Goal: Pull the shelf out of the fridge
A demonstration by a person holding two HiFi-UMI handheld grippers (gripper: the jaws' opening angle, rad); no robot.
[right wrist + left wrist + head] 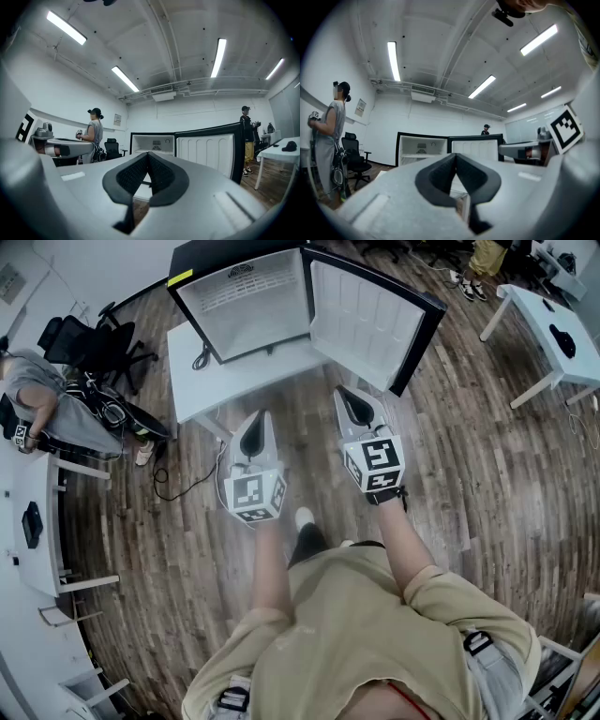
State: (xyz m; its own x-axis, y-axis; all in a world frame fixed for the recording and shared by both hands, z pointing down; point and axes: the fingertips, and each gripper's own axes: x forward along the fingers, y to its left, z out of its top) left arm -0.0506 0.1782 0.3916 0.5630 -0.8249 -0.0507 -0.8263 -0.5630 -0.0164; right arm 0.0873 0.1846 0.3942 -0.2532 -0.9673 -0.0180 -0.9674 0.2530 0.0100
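Hovering short of the open fridge [248,296]: left claw [259,416] and right claw [344,393] pressed together, empty; shelf [159,150] not yet pulled.

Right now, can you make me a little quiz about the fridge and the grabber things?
1. True or false: the fridge has its door swung open.
2. What is between the jaws of the left gripper? A: the shelf. B: nothing. C: a cup.
3. Fill in: the fridge stands on a white ____.

Key: 1 true. 2 B. 3 table.
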